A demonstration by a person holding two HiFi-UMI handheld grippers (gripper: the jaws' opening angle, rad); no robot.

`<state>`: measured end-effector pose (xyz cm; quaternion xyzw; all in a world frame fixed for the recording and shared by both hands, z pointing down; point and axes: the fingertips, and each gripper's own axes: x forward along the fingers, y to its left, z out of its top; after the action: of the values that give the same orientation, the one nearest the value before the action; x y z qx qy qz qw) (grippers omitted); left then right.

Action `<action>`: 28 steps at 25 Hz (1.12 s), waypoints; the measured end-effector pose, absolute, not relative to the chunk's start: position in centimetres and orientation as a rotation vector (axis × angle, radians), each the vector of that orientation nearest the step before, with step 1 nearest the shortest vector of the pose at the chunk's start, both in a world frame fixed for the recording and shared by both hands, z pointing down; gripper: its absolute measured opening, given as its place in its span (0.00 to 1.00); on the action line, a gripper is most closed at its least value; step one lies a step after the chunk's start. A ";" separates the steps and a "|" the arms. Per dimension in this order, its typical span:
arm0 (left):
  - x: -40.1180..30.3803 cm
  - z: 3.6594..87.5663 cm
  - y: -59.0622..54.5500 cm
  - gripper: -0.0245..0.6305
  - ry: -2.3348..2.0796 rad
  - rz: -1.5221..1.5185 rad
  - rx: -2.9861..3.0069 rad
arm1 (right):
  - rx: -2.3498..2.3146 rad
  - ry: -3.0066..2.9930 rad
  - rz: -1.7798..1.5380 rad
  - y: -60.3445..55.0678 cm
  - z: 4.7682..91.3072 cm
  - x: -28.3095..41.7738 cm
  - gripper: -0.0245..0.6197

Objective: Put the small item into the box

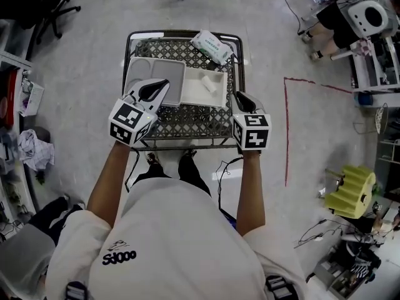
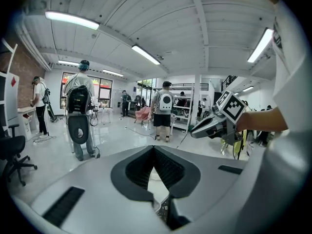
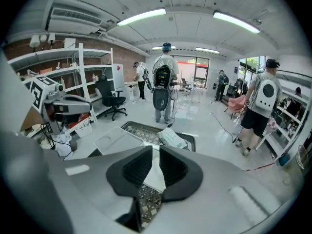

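1 box (image 1: 192, 91), 1 tray (image 1: 156, 74), 1 pack (image 1: 212, 47)

small item (image 1: 209, 85) — white, lying inside box (image 1: 192, 96) | box — white, open, on mesh cart (image 1: 194, 127)

The cart (image 1: 181, 144) is dull metal wire mesh. The box (image 1: 195, 94) and lid (image 1: 153, 74) look like smooth matt plastic, white and pale grey. The wipes pack (image 1: 211, 45) is shiny film. The floor (image 1: 87, 74) is glossy grey. The left gripper (image 1: 161, 86) and right gripper (image 1: 240, 97) have smooth matt grey plastic shells; their fingers (image 2: 139, 167) are lined black and ribbed.
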<state>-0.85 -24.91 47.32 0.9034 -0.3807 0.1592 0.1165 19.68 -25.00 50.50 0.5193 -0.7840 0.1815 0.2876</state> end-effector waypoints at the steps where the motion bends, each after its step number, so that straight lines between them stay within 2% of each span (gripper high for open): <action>1: -0.7 46.8 -24.9 0.04 -1.110 0.460 2.660 | 1.409 -2.106 0.476 -24.9 49.7 19.8 0.12; 5: -0.1 44.8 -25.1 0.04 -1.089 0.430 2.715 | 1.493 -2.145 0.421 -24.6 46.4 19.9 0.06; 28: 1.9 32.5 -24.6 0.04 -1.069 0.284 3.022 | 1.677 -2.362 0.001 -21.6 30.6 18.8 0.05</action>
<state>1.87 -24.59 32.55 0.9383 -0.3321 0.0881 -0.0383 18.76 -21.63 30.56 0.5746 -0.8092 0.0003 0.1222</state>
